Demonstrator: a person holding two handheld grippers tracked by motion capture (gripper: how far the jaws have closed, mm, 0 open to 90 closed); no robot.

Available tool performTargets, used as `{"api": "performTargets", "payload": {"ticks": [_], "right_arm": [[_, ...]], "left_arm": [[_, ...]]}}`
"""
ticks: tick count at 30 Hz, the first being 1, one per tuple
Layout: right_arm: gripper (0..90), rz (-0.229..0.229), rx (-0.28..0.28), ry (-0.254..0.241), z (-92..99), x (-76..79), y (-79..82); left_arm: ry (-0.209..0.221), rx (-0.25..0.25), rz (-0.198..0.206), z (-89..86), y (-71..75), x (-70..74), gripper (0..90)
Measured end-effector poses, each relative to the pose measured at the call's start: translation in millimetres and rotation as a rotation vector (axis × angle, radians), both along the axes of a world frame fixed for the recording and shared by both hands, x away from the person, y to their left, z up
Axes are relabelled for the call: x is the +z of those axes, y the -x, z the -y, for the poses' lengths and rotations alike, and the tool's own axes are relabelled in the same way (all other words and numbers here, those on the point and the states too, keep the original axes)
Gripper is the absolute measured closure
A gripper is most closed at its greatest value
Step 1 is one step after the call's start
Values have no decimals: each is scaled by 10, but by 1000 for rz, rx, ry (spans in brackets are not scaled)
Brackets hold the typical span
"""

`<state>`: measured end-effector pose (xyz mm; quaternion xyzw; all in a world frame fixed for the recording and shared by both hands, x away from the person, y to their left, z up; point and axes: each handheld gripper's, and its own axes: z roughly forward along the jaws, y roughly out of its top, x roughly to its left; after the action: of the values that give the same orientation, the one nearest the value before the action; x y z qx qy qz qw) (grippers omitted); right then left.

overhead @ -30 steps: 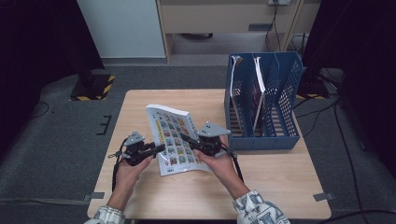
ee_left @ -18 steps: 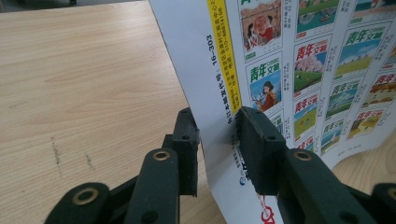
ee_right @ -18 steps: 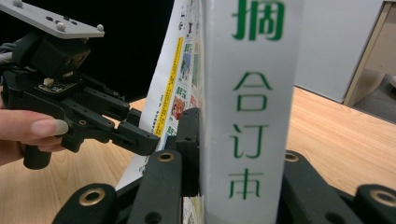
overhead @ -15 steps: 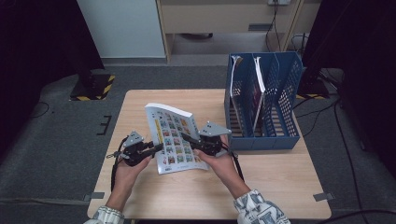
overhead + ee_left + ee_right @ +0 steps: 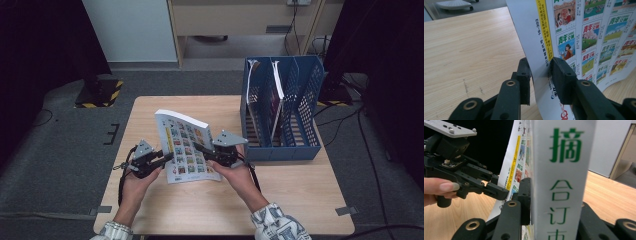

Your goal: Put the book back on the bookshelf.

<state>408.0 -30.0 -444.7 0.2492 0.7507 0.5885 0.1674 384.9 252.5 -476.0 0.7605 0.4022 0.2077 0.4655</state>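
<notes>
I note both my grippers pinching the magazine (image 5: 186,147) at centre frame, left gripper (image 5: 161,159) on its left edge, right gripper (image 5: 204,150) on its spine, which stands near upright, with the file rack (image 5: 300,150) to the right, nearer my right hand.

- The book (image 5: 186,146) stands tilted between the left gripper (image 5: 167,158) and the right gripper (image 5: 200,148), both clamped on it, so it blocks any direct path between the 2 hands.
- The blue file rack (image 5: 305,145) sits just right of the right gripper, walling off that side.
- 2 books (image 5: 276,95) already stand in the rack's left slots.
- Bare table (image 5: 150,112) lies open to the left and behind the book.
</notes>
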Motion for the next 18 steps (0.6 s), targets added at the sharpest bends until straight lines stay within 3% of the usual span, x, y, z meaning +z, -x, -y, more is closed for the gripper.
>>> {"api": "performTargets", "payload": {"ticks": [8,15,18], "right_arm": [[733,11,-4,-16,-10,3,6],[726,26,-1,-29,-6,38,1],[727,42,2,-10,-14,53,-27]], "left_arm": [[-9,17,32,-6,11,40,687],[-22,40,103,-12,18,91,699],[-19,52,113,-3,-3,83,704]]}}
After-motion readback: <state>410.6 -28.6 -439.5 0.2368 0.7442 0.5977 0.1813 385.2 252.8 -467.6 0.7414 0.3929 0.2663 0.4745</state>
